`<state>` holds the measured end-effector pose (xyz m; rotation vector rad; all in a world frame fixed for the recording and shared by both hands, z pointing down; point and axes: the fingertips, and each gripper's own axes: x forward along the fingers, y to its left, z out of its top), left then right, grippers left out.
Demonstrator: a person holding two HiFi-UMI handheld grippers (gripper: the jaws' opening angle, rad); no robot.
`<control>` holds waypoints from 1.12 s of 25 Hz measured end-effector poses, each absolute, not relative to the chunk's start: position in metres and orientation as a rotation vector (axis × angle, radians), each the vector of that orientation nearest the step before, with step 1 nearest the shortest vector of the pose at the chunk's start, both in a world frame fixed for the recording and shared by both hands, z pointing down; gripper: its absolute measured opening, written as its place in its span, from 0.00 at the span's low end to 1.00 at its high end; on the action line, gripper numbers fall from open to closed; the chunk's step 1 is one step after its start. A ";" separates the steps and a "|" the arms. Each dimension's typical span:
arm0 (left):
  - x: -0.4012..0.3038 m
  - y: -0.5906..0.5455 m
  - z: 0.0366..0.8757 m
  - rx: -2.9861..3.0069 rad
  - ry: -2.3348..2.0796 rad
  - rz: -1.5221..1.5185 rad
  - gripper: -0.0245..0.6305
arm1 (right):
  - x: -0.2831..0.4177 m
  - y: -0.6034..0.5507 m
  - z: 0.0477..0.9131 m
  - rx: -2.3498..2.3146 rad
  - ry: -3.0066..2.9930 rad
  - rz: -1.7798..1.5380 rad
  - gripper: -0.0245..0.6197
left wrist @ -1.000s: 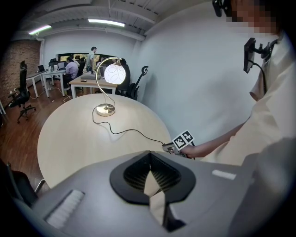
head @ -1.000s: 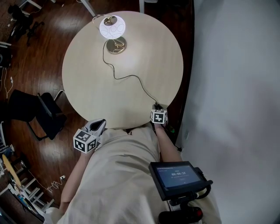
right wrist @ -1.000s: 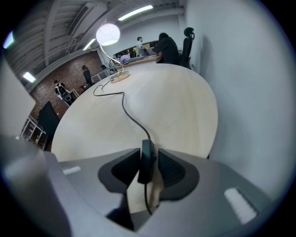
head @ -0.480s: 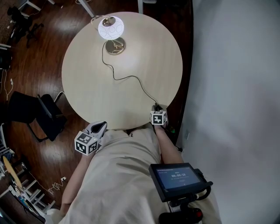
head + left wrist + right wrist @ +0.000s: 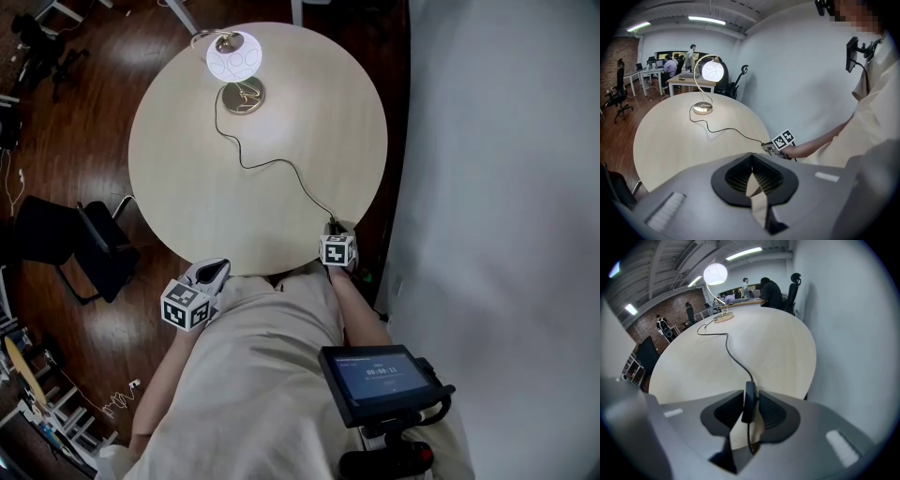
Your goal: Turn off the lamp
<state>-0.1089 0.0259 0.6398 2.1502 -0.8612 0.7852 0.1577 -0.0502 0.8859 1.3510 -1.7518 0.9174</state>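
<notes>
Right hand-held gripper (image 5: 750, 404) has just been closing and pinches the inline switch (image 5: 749, 397) at the near tabletop (image 5: 187, 187) edge; the switch's long axis follows the cord (image 5: 272, 164), pointing straight ahead. The lit lamp (image 5: 234, 58) sits far ahead-left. Left hand-held gripper (image 5: 751, 171), jaws together and empty, hangs farther away

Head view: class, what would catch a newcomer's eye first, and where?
The glowing lamp stands at the far edge of the round table. Its black cord snakes to the near edge, where the right gripper, jaws just closing, clamps the switch.
</notes>
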 end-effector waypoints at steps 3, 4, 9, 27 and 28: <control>-0.108 0.028 0.641 2.146 -0.859 0.774 0.04 | 0.159 -0.042 0.889 1.330 -1.739 0.917 0.20; -0.109 0.029 0.641 2.142 -0.868 0.766 0.04 | 0.159 -0.041 0.890 1.318 -1.739 0.910 0.20; -0.108 0.028 0.641 2.138 -0.880 0.750 0.04 | 0.157 -0.046 0.892 1.283 -1.740 0.898 0.20; -0.108 0.035 0.635 2.160 -0.863 0.758 0.04 | 0.160 -0.050 0.886 1.308 -1.719 0.899 0.18; -0.109 0.036 0.634 2.160 -0.868 0.754 0.04 | 0.160 -0.050 0.885 1.306 -1.722 0.895 0.17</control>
